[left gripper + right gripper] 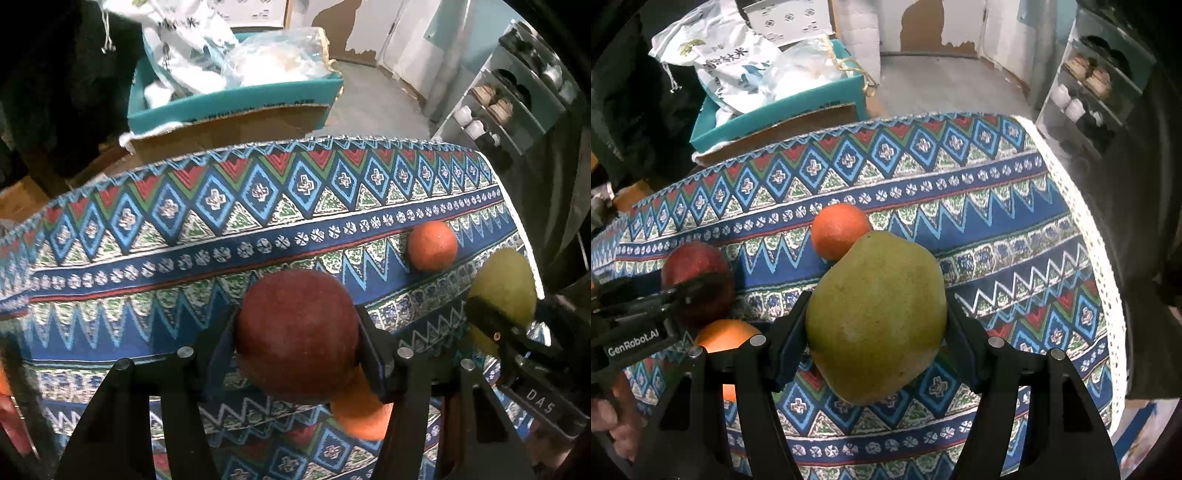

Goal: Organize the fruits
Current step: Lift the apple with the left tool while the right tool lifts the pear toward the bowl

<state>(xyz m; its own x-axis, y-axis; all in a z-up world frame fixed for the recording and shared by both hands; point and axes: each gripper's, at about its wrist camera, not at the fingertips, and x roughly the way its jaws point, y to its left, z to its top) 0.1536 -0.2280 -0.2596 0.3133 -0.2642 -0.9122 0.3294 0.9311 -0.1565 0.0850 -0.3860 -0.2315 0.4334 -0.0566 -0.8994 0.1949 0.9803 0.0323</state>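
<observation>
Left wrist view: left hand-held gripper [297, 332] clamps the red apple [297, 328] between both fingers, off the patterned surface [184, 236]. One orange [364, 413] sits right under it; a second orange [432, 246] lies ahead-right, well apart.

Right wrist view: right hand-held gripper [875, 325] grips the green mango [875, 317] — long axis running away from the camera. Far orange [839, 230] is just beyond the mango tip, so the right hand looks nearer to it. Apple [698, 280] and near orange [726, 336] lie left.
</observation>
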